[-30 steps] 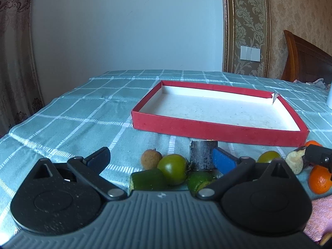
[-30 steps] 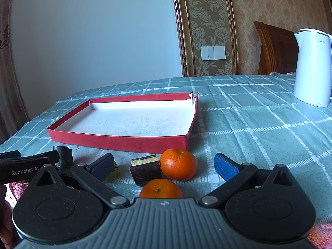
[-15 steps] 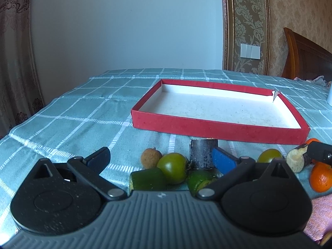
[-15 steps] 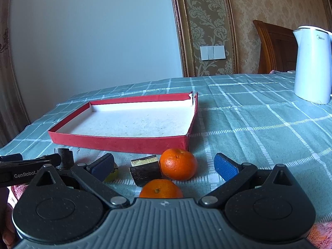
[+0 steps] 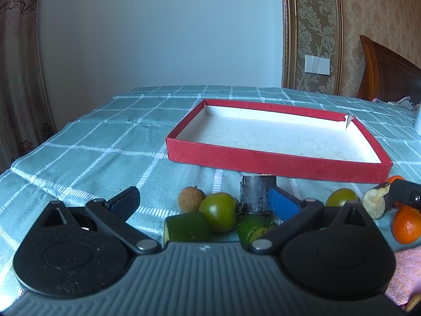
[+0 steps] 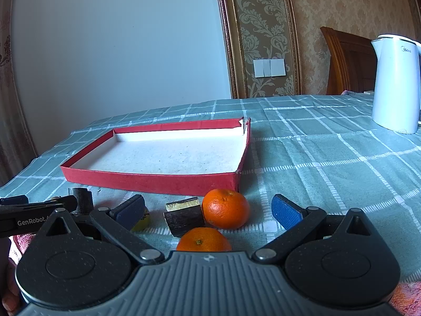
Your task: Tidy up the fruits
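From where I'm driving, the view through the left gripper (image 5: 202, 201) has crept slightly closer to the pile over the last second, and the shallow red cardboard tray with a white floor (image 5: 276, 162) has slid a little lower in frame; nothing has been picked up. Its blue-padded fingers stand wide apart and hold nothing. Between them lie a round green tomato-like fruit (image 5: 219, 212), a small brown rough-skinned longan (image 5: 191, 199) at its ten o'clock, a cut green cucumber chunk (image 5: 187, 227) at its seven o'clock, a second green cut piece (image 5: 252, 230) at four o'clock, and a dark upright stem section (image 5: 256, 193) at two o'clock. The right gripper (image 6: 208, 210) is likewise spread wide and empty, barely moved, with two glossy orange mandarins (image 6: 225, 208) and a dark cut chunk with a pale face (image 6: 184, 218) between its fingers. The tray sits at twelve o'clock from both, empty, so I judge sorting has not started and the left side is lining up for the first grasp. A white electric kettle (image 6: 394, 84) stands well apart at two o'clock on the teal checked tablecloth (image 6: 329, 158).
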Available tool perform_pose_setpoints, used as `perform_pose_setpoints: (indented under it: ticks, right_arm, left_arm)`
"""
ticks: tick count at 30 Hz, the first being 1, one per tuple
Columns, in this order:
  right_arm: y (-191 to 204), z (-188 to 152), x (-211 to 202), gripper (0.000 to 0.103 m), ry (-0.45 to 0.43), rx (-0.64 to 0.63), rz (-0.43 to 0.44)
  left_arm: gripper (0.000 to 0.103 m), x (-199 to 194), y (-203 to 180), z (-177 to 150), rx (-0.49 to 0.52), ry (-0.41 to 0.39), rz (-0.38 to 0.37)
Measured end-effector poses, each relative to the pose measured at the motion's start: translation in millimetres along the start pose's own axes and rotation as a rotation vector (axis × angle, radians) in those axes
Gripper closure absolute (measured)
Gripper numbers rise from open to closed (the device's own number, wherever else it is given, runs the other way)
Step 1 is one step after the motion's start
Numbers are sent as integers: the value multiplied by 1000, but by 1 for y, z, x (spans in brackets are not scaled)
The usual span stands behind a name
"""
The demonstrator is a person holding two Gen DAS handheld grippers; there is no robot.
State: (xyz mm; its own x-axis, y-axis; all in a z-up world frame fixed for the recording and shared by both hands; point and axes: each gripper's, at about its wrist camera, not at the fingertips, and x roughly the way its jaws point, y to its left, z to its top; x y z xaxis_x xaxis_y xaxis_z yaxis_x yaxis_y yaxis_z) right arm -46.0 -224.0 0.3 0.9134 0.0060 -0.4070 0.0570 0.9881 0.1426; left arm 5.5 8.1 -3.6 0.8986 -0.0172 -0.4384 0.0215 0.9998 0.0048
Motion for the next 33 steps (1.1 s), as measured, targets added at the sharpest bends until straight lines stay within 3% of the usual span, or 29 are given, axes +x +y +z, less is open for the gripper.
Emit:
perform_pose_setpoints:
  ticks: [6, 33]
  right_arm:
    - [-1, 0, -2, 0, -37, 15, 9]
    - [-3, 0, -4, 0, -28, 18, 1]
  left_arm:
    - [0, 0, 0, 0, 10, 3, 0]
    - [0, -1, -2, -2, 41, 52, 26]
